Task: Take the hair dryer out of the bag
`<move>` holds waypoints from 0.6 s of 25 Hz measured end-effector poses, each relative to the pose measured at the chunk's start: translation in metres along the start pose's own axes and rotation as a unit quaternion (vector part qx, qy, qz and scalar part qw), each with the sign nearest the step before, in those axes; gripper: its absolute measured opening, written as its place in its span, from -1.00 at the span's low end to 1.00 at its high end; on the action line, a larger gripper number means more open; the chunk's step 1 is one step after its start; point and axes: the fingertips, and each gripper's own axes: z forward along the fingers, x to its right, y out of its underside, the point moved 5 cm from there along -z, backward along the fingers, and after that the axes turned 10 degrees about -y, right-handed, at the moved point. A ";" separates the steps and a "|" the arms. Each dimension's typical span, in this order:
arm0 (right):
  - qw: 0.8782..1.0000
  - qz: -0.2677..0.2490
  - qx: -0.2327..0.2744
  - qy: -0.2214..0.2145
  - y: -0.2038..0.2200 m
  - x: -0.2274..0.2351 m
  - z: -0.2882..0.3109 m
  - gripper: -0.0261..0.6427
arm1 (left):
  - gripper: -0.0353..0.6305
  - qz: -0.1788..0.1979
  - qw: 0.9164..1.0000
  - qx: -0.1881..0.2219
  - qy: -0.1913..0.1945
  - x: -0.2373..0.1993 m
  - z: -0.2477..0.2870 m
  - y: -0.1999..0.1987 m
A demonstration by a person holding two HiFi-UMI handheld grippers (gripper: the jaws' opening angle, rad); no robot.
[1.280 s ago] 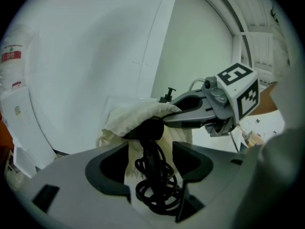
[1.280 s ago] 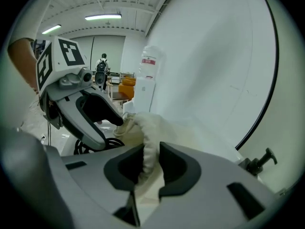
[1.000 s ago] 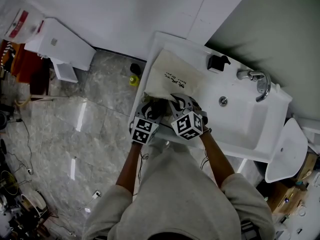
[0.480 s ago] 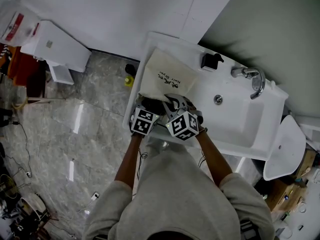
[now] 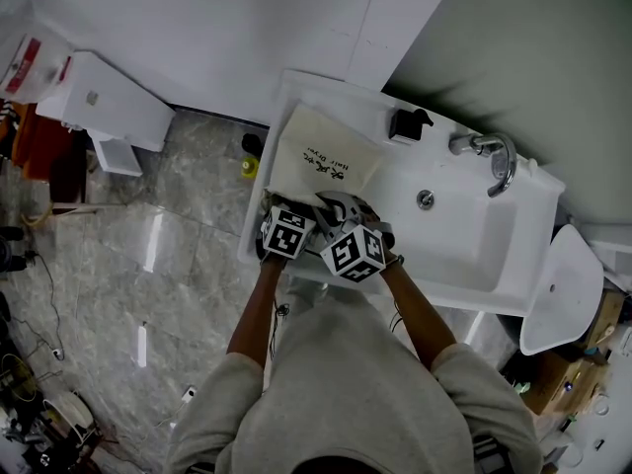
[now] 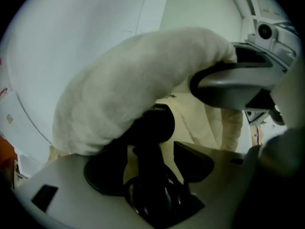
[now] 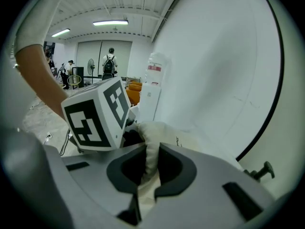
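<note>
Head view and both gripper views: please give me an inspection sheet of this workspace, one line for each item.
Surface: white washbasin.
Job's things: cream bag on the basin's left end; black hair dryer in its mouth.
Clutter: black dispenser on the back rim, left of the tap.
Grippers: left gripper open around the dryer's handle; right gripper shut on the bag's edge.
Cables: dark loops under the dryer, probably its cord.
Surroundings: marble floor, white wall, people far behind.
</note>
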 end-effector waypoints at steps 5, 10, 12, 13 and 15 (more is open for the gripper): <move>1.000 0.002 0.000 -0.002 0.001 0.002 0.001 -0.86 | -0.04 0.006 1.000 -0.011 -0.011 0.001 0.004 0.001; 1.000 0.000 -0.002 -0.004 0.001 0.003 0.002 -0.87 | -0.05 -0.003 0.999 -0.032 -0.013 -0.001 0.009 0.005; 1.000 0.005 0.000 -0.005 0.002 0.005 0.002 -0.87 | -0.04 -0.002 0.999 -0.050 -0.009 -0.002 0.014 0.007; 1.000 0.010 0.002 -0.006 0.002 0.005 0.002 -0.87 | -0.05 -0.002 0.998 -0.055 -0.007 -0.002 0.015 0.008; 1.000 0.018 0.005 -0.008 0.003 0.007 0.002 -0.87 | -0.05 -0.004 0.998 -0.058 -0.002 -0.001 0.017 0.008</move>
